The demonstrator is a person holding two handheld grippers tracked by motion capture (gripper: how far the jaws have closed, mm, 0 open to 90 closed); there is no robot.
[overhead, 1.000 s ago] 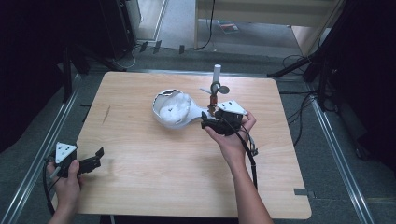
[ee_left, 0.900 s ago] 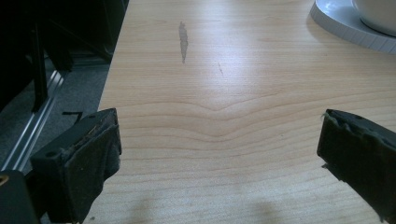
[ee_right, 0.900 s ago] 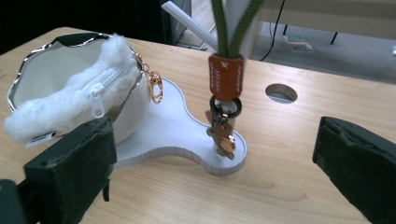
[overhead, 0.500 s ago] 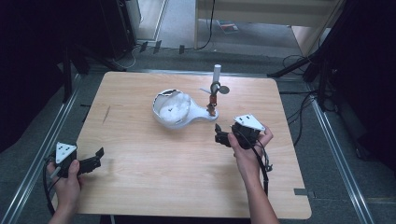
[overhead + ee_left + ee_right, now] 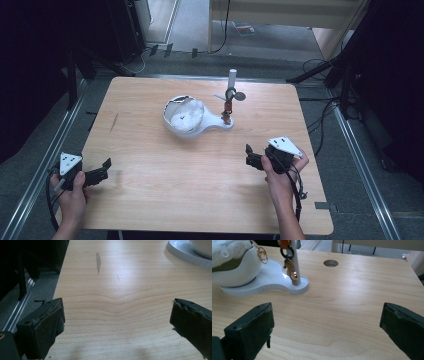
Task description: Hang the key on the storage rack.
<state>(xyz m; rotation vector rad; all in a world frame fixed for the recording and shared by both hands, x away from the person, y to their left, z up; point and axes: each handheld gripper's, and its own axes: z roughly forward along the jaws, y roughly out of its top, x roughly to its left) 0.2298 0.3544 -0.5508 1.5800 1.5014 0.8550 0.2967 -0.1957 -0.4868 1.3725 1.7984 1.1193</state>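
Right tongs: jaws wide apart, empty; drawn back from the key stand, now well apart near the worktop edge.
Left tongs: gaping, empty, unmoved, far from the stand.
Keys: hanging on the stand's post.

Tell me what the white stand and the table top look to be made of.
The white stand looks like matte plastic, possibly 3D-printed: its base edge shows fine stacked ridges. The table top looks like pale wood or wood veneer with a smooth satin finish: curved grain lines and soft light glare run across it.
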